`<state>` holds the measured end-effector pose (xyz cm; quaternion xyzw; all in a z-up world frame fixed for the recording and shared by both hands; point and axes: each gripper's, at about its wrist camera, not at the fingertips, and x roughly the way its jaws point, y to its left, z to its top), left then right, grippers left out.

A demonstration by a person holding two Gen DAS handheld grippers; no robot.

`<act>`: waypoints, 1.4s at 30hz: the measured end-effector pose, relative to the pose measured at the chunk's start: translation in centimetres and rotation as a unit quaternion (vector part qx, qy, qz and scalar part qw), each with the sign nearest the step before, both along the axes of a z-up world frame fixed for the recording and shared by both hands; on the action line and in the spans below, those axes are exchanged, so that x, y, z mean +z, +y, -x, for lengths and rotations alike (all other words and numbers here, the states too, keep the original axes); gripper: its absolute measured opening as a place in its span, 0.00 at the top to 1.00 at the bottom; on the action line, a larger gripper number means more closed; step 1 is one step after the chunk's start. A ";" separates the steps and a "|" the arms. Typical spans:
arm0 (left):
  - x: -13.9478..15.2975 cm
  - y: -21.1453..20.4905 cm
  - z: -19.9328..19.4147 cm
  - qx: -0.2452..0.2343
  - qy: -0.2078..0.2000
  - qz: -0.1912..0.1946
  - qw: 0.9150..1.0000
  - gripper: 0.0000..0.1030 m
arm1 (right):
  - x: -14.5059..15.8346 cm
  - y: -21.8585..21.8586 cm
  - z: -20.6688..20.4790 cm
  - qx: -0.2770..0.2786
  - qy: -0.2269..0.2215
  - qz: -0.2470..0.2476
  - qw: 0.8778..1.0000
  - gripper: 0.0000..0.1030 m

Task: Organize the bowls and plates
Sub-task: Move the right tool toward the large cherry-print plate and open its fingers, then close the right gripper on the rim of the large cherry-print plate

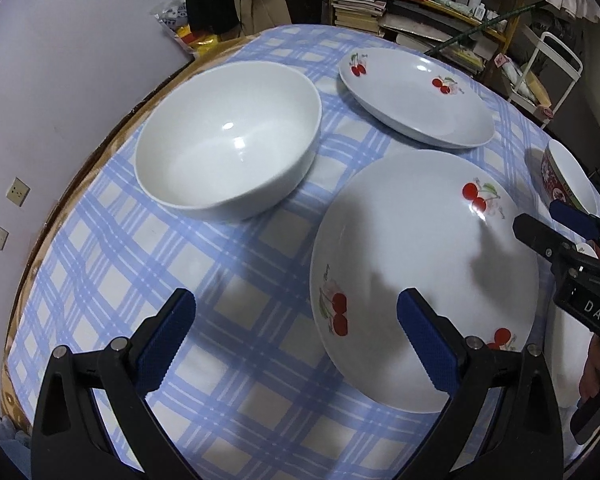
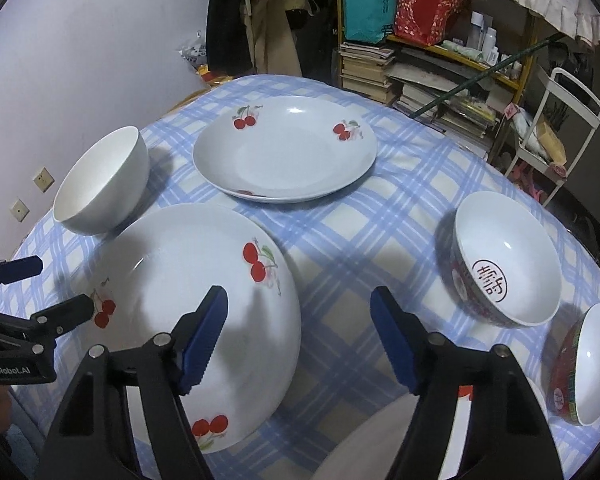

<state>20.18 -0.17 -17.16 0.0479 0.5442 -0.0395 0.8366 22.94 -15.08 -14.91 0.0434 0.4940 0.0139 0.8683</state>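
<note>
1. You are holding the left gripper (image 1: pixel 296 320) with its jaws spread wide and nothing between them; its right finger is hanging over the near cherry plate (image 1: pixel 420 264), its left finger over the checked tablecloth (image 1: pixel 140 248).
2. You are holding the right gripper (image 2: pixel 298 330) just as wide apart and empty, straddling the right edge of that same near plate (image 2: pixel 188 320), with bare cloth showing between the fingers.
3. Nothing is looking stacked yet. The two cherry plates are lying apart: the near one is sitting under both grippers, and the far cherry plate (image 2: pixel 284 150) is resting further back on the table, with a strip of cloth between them.
4. The bowls are sitting scattered too. The plain white bowl (image 1: pixel 228 136) is standing alone to the left, close to the near plate's rim; whether they touch, I cannot tell.
5. On the right side, the bowl with a red character inside (image 2: pixel 508 268) is sitting upright, and a second red-patterned bowl (image 2: pixel 584 364) is showing just beside it at the frame edge, apart from each other as far as can be seen.
6. By my judgement you are working at the very start: plates are waiting to go on plates, bowls into bowls, and both grippers are seeming poised over the near plate as the first piece.
</note>
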 end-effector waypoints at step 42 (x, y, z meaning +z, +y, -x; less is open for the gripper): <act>-3.5 -1.5 -1.4 -0.041 0.053 0.046 0.997 0.77 | -2.7 -0.3 -0.6 -0.013 0.057 -0.067 0.996 0.87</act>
